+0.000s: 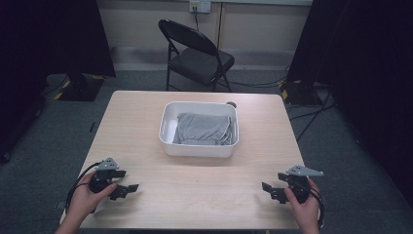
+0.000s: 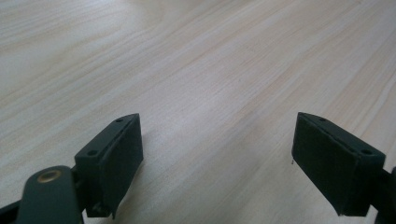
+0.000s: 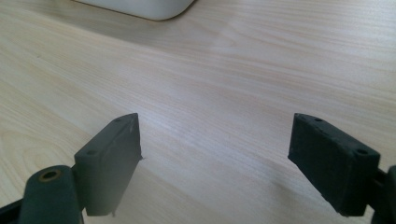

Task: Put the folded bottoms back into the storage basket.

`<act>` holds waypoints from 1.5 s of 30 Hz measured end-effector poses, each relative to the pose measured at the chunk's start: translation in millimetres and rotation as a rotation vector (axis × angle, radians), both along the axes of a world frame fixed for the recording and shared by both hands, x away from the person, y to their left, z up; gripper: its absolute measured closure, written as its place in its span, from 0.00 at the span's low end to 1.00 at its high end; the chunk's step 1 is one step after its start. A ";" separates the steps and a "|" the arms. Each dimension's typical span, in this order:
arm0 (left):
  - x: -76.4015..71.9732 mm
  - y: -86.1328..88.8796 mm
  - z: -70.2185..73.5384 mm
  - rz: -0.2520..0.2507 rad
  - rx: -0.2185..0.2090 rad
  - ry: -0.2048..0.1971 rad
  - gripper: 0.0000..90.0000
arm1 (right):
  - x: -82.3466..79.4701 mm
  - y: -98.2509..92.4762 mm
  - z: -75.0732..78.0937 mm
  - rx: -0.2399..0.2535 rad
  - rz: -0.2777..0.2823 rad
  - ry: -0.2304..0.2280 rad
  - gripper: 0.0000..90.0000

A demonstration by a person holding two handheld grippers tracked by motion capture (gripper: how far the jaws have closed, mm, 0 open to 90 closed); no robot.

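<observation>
Evidently at rest, the left gripper [image 1: 127,189] and right gripper [image 1: 271,189] lay released near the table's [image 1: 204,195] front corners, probably readying for the cloth [image 1: 202,128] folded in the mid-table tub [image 1: 198,150].

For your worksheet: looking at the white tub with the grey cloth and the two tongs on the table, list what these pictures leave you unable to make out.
- What lies under the grey cloth: high view, the cloth and the white tub walls cover it.
- The small dark thing behind the tub: high view, too small and partly hidden by the rim.
- Most of the tub: right tongs view, cut off by the top edge.
- The person above the forearms: high view, cut off by the bottom edge.
</observation>
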State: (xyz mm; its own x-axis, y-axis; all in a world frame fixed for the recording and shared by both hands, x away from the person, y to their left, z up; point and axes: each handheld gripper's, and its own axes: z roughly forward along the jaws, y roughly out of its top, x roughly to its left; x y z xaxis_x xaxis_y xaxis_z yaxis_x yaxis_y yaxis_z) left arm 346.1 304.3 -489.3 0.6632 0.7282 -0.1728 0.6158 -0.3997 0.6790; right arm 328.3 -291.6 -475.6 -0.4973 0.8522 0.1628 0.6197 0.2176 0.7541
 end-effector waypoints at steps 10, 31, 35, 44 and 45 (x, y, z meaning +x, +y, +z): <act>-4.0 1.7 -3.0 -0.014 0.019 -0.007 0.18 | -3.1 -4.2 -6.5 -0.013 -0.002 0.008 0.18; -12.3 1.0 -10.8 -0.100 0.066 -0.111 0.12 | -8.4 -3.1 -20.9 -0.132 0.036 0.009 0.17; -14.4 -1.3 -13.4 -0.132 0.089 -0.137 0.07 | -10.5 -1.4 -23.9 -0.153 0.043 -0.021 0.17; -15.3 -6.0 -15.5 -0.134 0.088 -0.139 0.00 | -12.9 -0.1 -25.9 -0.166 0.041 -0.044 0.16; -15.3 -5.9 -15.5 -0.133 0.088 -0.139 0.00 | -13.0 -0.2 -25.9 -0.165 0.042 -0.044 0.16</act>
State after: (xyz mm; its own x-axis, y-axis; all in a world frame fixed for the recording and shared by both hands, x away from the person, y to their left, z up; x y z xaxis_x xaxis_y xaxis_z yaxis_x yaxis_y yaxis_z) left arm 330.8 298.4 -504.8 0.7675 0.6410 -0.0128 0.4566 -0.5324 0.7128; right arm 315.3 -291.8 -501.5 -0.5364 0.8440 -0.0004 0.5747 0.3656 0.7321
